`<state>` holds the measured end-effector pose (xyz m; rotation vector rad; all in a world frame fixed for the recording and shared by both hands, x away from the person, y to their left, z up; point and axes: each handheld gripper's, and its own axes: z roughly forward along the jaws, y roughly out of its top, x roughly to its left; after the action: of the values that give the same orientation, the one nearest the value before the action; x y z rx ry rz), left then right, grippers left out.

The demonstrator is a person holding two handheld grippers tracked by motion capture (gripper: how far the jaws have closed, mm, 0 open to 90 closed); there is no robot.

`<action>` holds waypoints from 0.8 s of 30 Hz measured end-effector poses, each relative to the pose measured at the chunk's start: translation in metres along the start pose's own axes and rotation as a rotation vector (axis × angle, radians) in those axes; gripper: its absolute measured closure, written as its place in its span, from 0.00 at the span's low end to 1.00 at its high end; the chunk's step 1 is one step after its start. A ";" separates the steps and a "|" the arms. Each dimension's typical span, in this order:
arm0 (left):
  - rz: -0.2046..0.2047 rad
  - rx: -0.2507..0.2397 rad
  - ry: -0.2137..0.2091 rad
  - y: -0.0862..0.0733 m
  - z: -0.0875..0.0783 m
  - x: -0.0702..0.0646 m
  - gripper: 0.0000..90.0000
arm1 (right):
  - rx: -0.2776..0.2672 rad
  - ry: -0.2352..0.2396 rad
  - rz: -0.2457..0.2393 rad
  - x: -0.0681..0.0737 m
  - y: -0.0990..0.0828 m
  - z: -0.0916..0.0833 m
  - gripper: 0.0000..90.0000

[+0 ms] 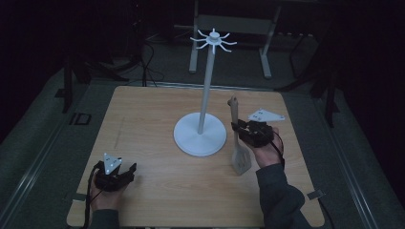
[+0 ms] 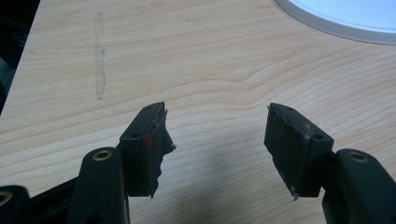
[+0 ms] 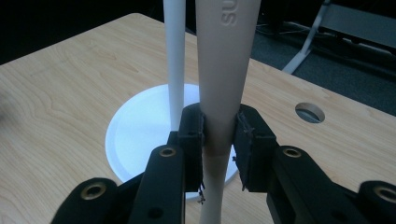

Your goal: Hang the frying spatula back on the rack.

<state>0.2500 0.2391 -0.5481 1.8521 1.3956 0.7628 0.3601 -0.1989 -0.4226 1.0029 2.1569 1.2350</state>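
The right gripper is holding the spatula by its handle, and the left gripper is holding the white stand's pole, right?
Not quite. The left gripper holds nothing: the left gripper view shows its jaws apart over bare table. The rest is right: the right gripper is clamped on the spatula handle, beside the white stand.

Bare tabletop (image 1: pixel 143 119) all along the left and near side; mid-table blocked by white stand (image 1: pixel 200 134), spatula (image 1: pixel 237 143) just right of it.
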 end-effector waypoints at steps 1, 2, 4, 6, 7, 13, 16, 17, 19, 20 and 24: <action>0.001 0.000 0.000 0.000 0.000 0.000 0.44 | -0.002 0.000 0.000 0.000 0.001 0.000 0.82; -0.001 0.000 0.000 0.000 0.000 0.000 0.44 | -0.004 0.000 -0.003 0.000 0.001 0.000 0.82; -0.001 0.000 0.000 0.000 0.000 0.000 0.44 | -0.009 0.000 -0.002 0.000 0.002 -0.001 0.82; 0.000 0.000 -0.001 0.000 0.000 0.000 0.44 | -0.012 -0.002 0.001 0.001 0.003 -0.001 0.82; 0.000 0.000 -0.001 0.000 0.000 0.000 0.44 | -0.015 -0.002 0.001 0.000 0.004 -0.002 0.82; -0.001 0.000 0.001 0.000 -0.001 0.000 0.44 | -0.030 -0.002 -0.001 0.002 0.008 -0.003 0.82; -0.002 -0.001 0.000 0.000 -0.001 0.000 0.44 | -0.036 -0.005 -0.006 0.002 0.009 -0.003 0.82; -0.002 -0.001 0.001 0.000 -0.001 0.000 0.44 | -0.039 -0.006 -0.005 0.002 0.009 -0.003 0.82; -0.002 -0.001 0.000 0.000 -0.001 0.000 0.44 | -0.041 -0.007 -0.003 0.002 0.010 -0.003 0.82; -0.002 -0.001 0.001 0.000 -0.001 0.000 0.44 | -0.043 -0.007 -0.004 0.003 0.010 -0.003 0.82; -0.003 -0.002 0.002 0.000 -0.001 0.000 0.44 | -0.052 -0.007 -0.007 0.003 0.013 -0.003 0.82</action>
<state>0.2497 0.2397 -0.5476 1.8473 1.3979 0.7645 0.3604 -0.1940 -0.4101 0.9754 2.1101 1.2764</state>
